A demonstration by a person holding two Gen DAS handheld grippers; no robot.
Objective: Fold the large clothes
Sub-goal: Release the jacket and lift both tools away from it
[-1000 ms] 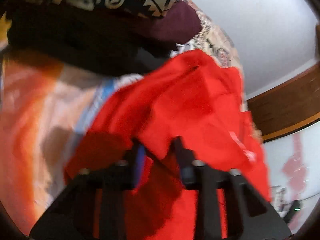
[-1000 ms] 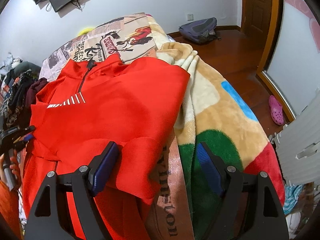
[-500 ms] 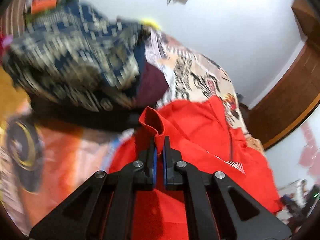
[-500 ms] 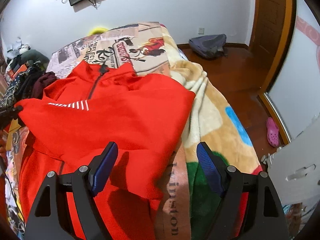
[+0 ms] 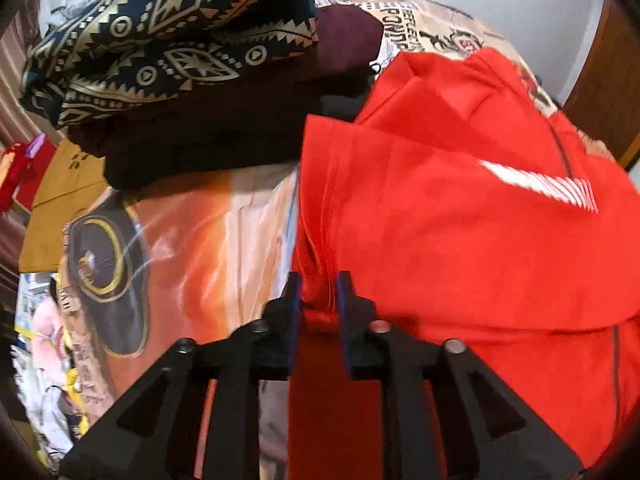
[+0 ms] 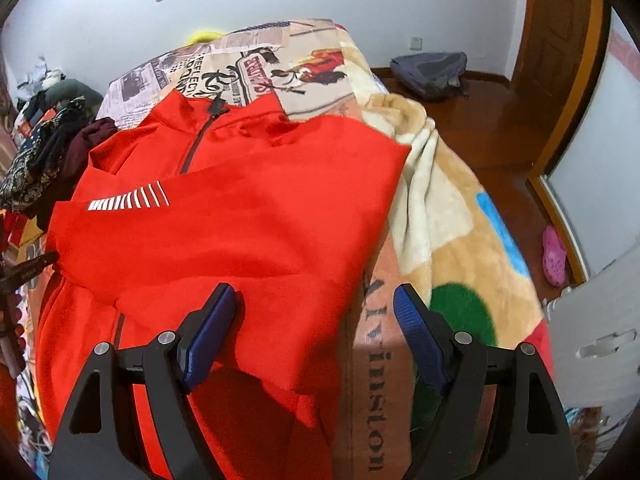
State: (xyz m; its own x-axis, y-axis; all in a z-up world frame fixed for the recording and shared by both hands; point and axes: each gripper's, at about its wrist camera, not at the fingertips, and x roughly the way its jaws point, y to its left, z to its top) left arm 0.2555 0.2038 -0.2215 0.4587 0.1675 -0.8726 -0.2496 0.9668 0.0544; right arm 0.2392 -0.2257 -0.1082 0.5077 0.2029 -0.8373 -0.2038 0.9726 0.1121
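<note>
Left wrist view: the left tool (image 5: 318,292) sits at the left edge of a red zip-neck jacket with white chest stripes (image 5: 460,220); its jaws have just been opening, now a narrow gap apart, with a ridge of red cloth between them, and whether the pads still press on it I cannot tell. The jacket lies spread on a bed covered with a printed newspaper-pattern sheet (image 5: 192,224), one sleeve folded across the chest. Just beyond the jacket's upper left corner sits a pile of clothes: a navy cloth with gold geometric print (image 5: 168,40) on top of a dark maroon garment (image 5: 344,36). Right wrist view: the right tool (image 6: 314,332) hangs released, jaws wide, over the jacket's (image 6: 240,232) lower right edge, gripping nothing. Beside that edge lies a plush multicoloured blanket (image 6: 452,240). On the wooden floor, a grey backpack (image 6: 430,70) and a pink clog (image 6: 554,256).
</note>
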